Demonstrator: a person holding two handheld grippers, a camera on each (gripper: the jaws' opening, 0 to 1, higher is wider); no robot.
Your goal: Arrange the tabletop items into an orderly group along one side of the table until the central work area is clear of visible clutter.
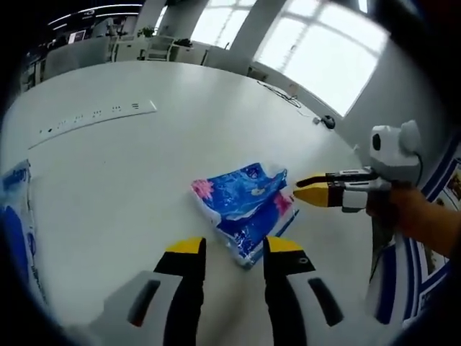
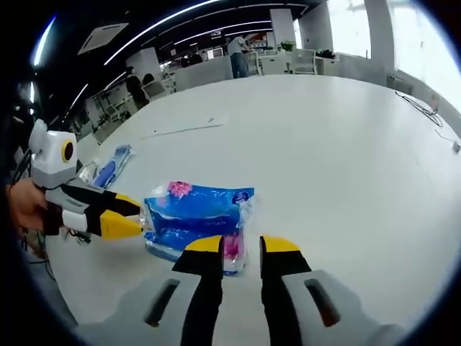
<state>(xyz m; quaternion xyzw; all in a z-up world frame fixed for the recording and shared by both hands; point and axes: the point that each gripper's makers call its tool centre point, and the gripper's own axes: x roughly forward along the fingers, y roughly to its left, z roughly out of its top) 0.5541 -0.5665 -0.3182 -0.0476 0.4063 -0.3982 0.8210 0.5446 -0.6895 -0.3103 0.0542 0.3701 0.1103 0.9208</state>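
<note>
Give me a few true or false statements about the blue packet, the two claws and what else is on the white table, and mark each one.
1. The blue packet lies flat on the white table. True.
2. The left claw is clamped on the packet. False: its jaws stand apart, just short of the packet's near corner.
3. The right claw reaches the packet's edge from the side. True: in the left gripper view its yellow tips sit at the packet's edge, though contact cannot be confirmed.
4. The packet is plain white. False: it is blue with pink flowers.
5. A long white strip lies farther back on the table. True.
6. A second blue and white pack is stacked on the blue packet. False: it lies apart, nearer the table's edge.
</note>
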